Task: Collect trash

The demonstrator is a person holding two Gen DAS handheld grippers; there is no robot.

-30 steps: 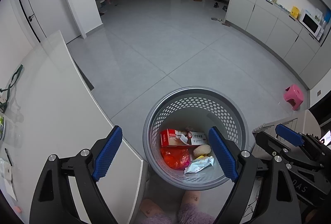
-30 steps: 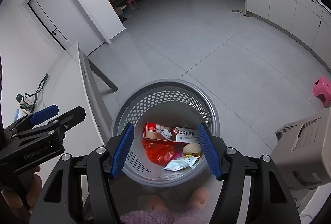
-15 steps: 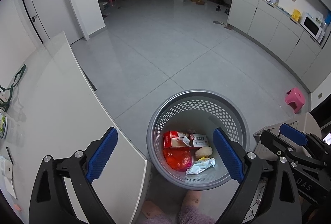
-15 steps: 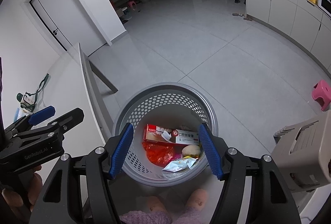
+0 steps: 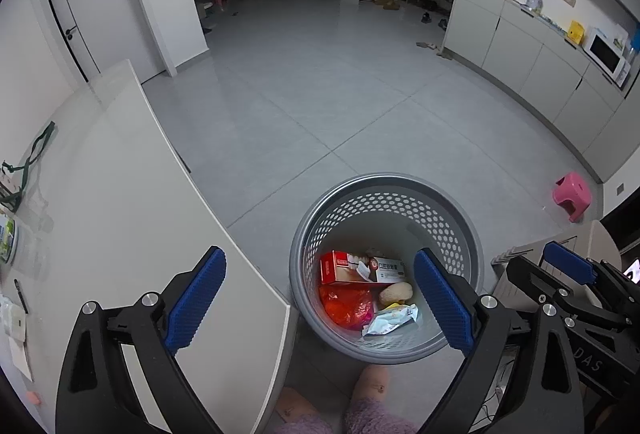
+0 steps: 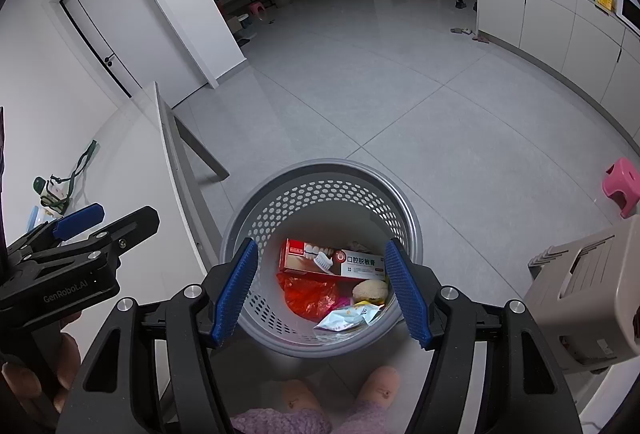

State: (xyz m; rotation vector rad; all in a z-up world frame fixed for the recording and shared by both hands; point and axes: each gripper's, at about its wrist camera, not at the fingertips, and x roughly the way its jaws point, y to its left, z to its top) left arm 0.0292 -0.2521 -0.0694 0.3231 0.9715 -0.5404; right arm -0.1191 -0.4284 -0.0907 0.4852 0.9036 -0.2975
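Note:
A grey perforated trash basket (image 5: 384, 179) (image 6: 320, 163) stands on the floor beside the table's corner. Inside lie a red-and-white toothpaste box (image 5: 360, 272) (image 6: 332, 262), a crumpled red bag (image 5: 346, 302) (image 6: 310, 294), a round beige lump (image 5: 395, 293) (image 6: 370, 290) and a pale blue wrapper (image 5: 390, 320) (image 6: 348, 316). My left gripper (image 5: 318, 253) hangs above the basket's near left side, jaws wide open and empty. Also above the basket, my right gripper (image 6: 321, 244) is open with nothing between its pads.
A white table (image 5: 100, 193) (image 6: 132, 153) with small items at its far left runs along the left. A pink stool (image 5: 572, 193) (image 6: 622, 185) and a beige plastic unit (image 6: 592, 294) stand right of the basket. A person's slippered feet (image 5: 372, 382) are just below it.
The left gripper's jaws have spread wider over the basket, and nothing is between them. The right gripper and the trash in the basket look unchanged.

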